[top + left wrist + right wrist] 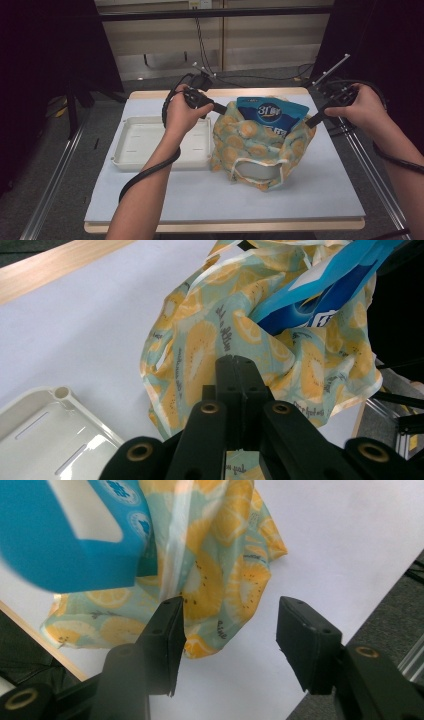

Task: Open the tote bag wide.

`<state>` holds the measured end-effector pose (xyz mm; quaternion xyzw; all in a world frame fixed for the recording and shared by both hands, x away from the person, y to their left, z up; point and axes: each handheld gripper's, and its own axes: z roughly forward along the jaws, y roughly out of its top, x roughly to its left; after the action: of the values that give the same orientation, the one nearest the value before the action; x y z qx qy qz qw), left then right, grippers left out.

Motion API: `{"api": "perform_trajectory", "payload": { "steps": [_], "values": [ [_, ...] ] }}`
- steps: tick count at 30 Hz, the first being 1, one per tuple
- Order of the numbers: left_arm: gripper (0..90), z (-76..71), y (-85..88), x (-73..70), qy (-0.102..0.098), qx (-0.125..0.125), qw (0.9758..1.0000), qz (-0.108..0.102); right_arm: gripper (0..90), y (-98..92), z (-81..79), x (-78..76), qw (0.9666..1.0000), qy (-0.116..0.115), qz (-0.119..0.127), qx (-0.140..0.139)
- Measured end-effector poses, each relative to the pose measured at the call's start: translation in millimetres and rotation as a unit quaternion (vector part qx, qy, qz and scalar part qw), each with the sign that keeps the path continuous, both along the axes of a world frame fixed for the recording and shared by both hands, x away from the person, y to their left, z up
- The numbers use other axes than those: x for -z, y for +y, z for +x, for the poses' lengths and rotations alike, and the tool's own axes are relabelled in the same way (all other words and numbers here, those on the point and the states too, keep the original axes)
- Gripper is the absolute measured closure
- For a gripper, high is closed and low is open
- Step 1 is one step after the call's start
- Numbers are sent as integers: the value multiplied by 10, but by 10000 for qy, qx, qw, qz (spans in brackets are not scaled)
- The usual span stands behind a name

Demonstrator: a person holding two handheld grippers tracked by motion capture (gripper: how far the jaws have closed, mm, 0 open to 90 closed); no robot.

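evidently the lemon-print bag is pinched by the left tongs to steady its rim around the blue pouch; the right tongs are spread beside it.

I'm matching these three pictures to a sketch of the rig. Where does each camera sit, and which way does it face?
High view: above the near table edge, looking forward and down on the table; both forearms show.
Left gripper view: on the left tongs, looking along shut jaws pinching the lemon-print bag.
Right gripper view: on the right tongs, open jaws facing the bag's edge.
Shared: all show the bag and the blue packet.
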<state>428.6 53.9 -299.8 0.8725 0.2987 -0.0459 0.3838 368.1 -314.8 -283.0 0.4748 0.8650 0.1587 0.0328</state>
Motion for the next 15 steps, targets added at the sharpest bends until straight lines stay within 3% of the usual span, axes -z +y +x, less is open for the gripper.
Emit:
{"api": "perform_trajectory", "payload": {
  "steps": [1,4,6,7,10,12,13,15],
  "values": [
    [900,-9,-15,16,33,-93,9999,-87,505,3,3,22,10000,-23,32,29],
    [900,3,-3,13,-4,51,10000,72,610,8,18,74,10000,33,36,24],
    [900,-16,-29,15,64,-52,10000,-33,686,12,27,97,10000,76,-13,-34],
    [900,8,-7,-1,-24,166,9997,162,735,16,31,106,10000,89,-13,-25],
    [900,-21,-39,-8,51,13,10000,-76,823,12,37,107,10000,89,44,-12],
    [735,-27,-53,-16,-137,-27,9999,-43,852,6,36,105,9999,102,43,-36],
    [694,-17,-47,-28,-137,106,9998,96,870,6,33,107,9999,81,68,-19],
    [671,-25,-65,-33,-96,118,9999,-66,887,-7,35,104,9999,66,97,-47]
  ]
}}
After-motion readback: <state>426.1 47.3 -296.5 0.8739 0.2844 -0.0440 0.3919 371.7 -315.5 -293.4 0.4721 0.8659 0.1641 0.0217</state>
